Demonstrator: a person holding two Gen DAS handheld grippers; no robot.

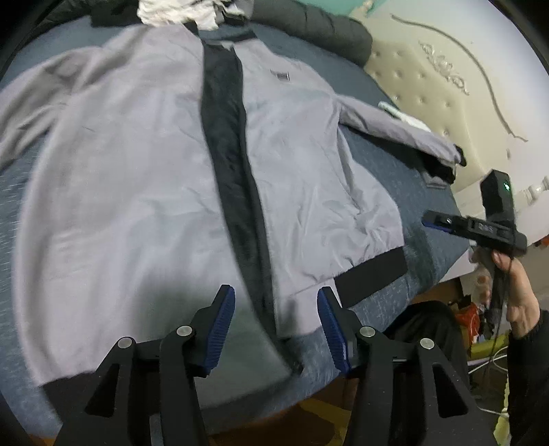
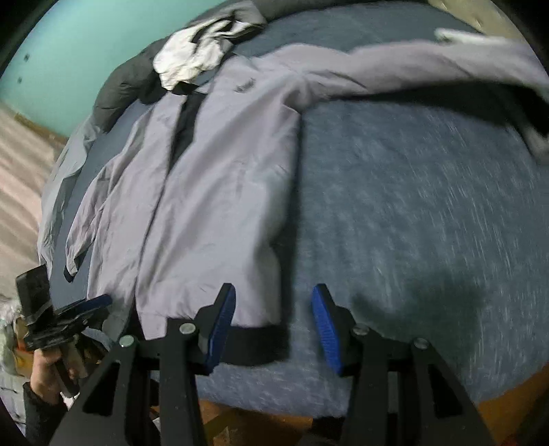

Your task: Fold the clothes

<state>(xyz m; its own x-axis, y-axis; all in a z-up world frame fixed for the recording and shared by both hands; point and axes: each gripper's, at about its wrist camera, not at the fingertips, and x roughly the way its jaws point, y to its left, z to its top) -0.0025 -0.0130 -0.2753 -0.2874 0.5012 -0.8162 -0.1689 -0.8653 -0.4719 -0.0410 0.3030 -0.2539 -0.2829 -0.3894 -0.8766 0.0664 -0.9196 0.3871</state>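
A grey jacket [image 1: 137,178] lies front-up and spread flat on a bed covered by a blue-grey blanket [image 2: 411,206]. A dark strip [image 1: 226,144] runs down the jacket's middle, and a black hem band [image 1: 372,274] edges its bottom.

In the left wrist view, the left gripper [image 1: 276,329] hangs just above the jacket's lower edge, its blue-padded jaws apart with nothing between them; the dark strip runs away straight ahead of it. Beyond and to its right, one sleeve [image 1: 401,133] stretches out towards a padded cream headboard [image 1: 429,96]. The sleeve's cuff is dark and blurred. The jacket's collar end is partly covered by a crumpled white cloth [image 1: 171,13], cut off at the frame's top.

In the right wrist view, the right gripper [image 2: 274,326] hovers over the jacket's hem corner, jaws apart and empty, bare blanket ahead on its right. Much of this view is smeared by motion blur, especially the far sleeve [image 2: 446,65]. A dark quilt [image 2: 116,96] lies bunched beyond the jacket; its full extent is hidden.
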